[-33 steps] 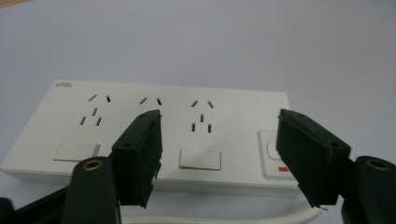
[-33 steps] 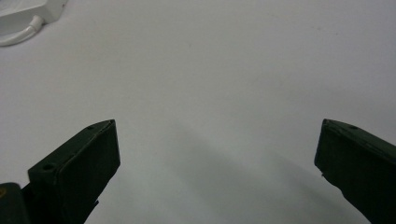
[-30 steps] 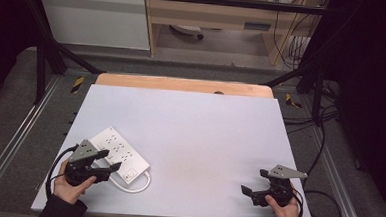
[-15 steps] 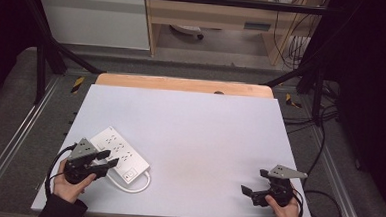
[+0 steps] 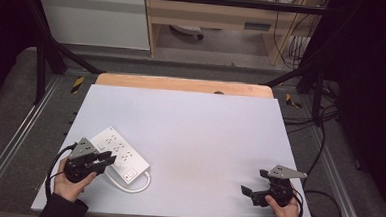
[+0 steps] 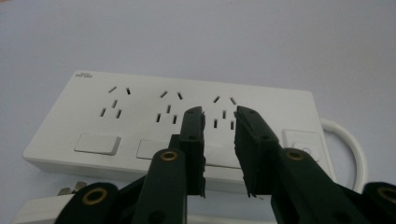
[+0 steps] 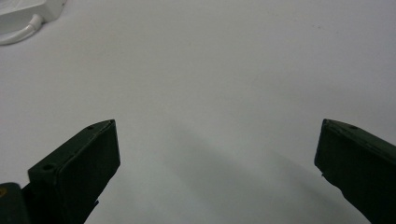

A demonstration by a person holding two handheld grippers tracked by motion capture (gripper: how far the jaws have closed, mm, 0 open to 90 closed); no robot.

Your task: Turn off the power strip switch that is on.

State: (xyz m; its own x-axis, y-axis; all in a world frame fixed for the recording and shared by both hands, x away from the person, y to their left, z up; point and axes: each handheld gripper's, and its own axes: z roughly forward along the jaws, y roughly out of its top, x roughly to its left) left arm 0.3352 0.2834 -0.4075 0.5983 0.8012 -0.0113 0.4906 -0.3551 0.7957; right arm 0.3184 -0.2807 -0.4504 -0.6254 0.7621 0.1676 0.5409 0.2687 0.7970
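A white power strip (image 5: 122,156) lies on the table's left front, its white cord (image 5: 138,184) looping at its near end. My left gripper (image 5: 108,158) hovers at the strip's near long edge. In the left gripper view the power strip (image 6: 140,121) shows three socket groups and a row of switches. There the left gripper (image 6: 219,114) is open by a narrow gap with nothing in it. A white plug (image 6: 44,207) with metal prongs lies just below the jaws. My right gripper (image 5: 255,183) rests wide open at the front right; the right gripper view also has the right gripper (image 7: 218,125) over bare table.
The pale grey tabletop (image 5: 205,129) has a wooden strip (image 5: 182,84) along its far edge. Black frame bars and cables stand around the table. The strip's corner (image 7: 28,11) sits far off at the top left of the right gripper view.
My left gripper has edged slightly forward toward the power strip. The right gripper and the strip have not moved.
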